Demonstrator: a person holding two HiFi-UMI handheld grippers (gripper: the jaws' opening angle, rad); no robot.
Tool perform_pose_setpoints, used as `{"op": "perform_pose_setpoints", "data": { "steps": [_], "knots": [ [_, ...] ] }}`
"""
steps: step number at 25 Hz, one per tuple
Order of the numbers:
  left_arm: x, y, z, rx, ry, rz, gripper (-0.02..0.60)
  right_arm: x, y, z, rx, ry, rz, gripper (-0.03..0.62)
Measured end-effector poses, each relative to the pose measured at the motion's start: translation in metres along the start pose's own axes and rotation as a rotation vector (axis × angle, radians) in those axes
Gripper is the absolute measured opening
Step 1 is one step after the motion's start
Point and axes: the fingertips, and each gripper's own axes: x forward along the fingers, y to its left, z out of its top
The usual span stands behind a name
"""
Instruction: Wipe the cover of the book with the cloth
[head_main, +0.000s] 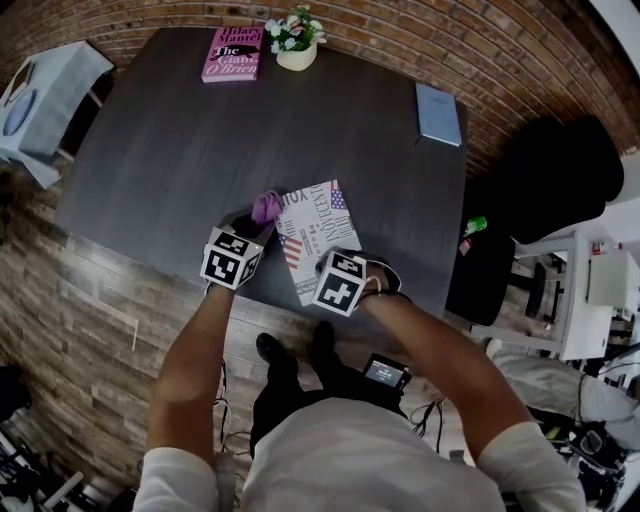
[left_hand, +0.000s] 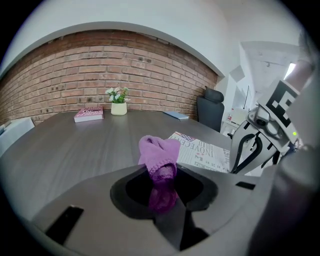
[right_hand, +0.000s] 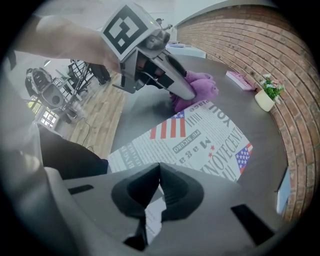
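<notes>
On the flat, newsprint-patterned book (head_main: 312, 235), parts of the cover may be left unwiped if the bunched purple knitted cloth (left_hand: 159, 152) is dragged across as so small a wad, and the book may be shoved along the dark grey worktop (head_main: 180, 130) if it is not pinned. Just beside the book's left edge, the cloth is grasped by the jaws of the left gripper (left_hand: 163, 176). At the book's near edge, the jaws of the right gripper (right_hand: 159, 172) are clenched together over the cover, nothing seen between them.
</notes>
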Motion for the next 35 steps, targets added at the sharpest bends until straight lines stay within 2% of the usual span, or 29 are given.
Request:
{"op": "perform_pose_setpoints", "data": {
  "steps": [35],
  "knots": [
    [-0.028, -0.084, -0.034, -0.04, 0.001, -0.085, 0.115, 0.0, -0.001, 0.001, -0.023, 0.013, -0.02, 0.014]
  ]
}}
